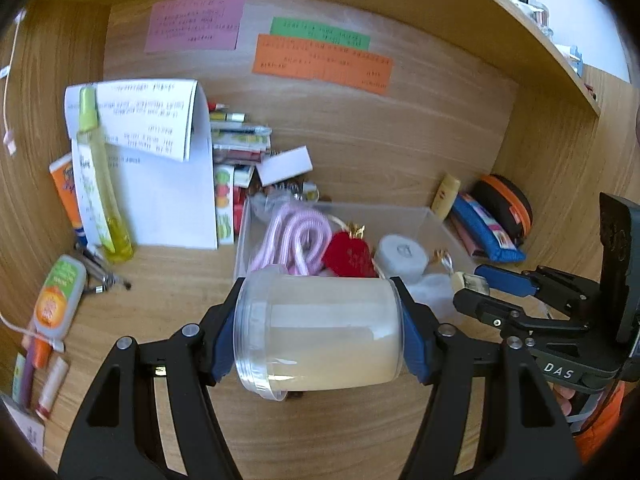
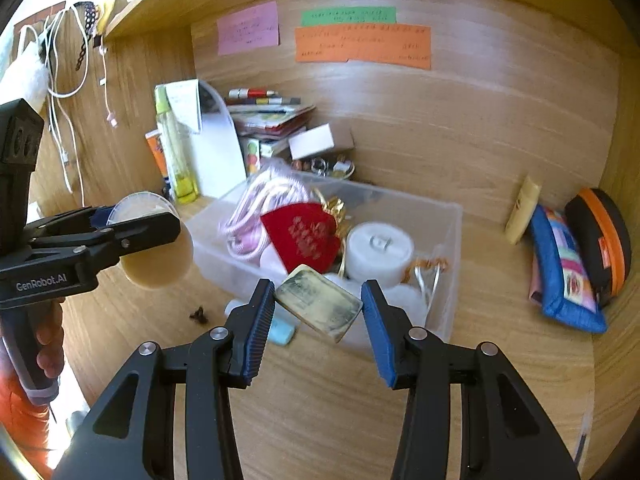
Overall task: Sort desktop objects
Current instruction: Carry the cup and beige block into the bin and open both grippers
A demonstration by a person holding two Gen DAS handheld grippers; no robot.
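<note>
With a jar (image 1: 320, 332) clenched in the left tongs (image 1: 320, 320) and a worn block (image 2: 318, 306) gripped by the right tongs (image 2: 318, 308), placement into the clear bin (image 2: 448, 232) at frame centre is likely called for next.

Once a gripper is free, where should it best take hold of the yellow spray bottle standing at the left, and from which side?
I would grip the yellow spray bottle at mid-body, fingers level, coming from the front. It stands tall and slim, tilted back against the white papers, with an orange tube close on its left. The narrow green cap gives less hold. This is a judgement only.
</note>
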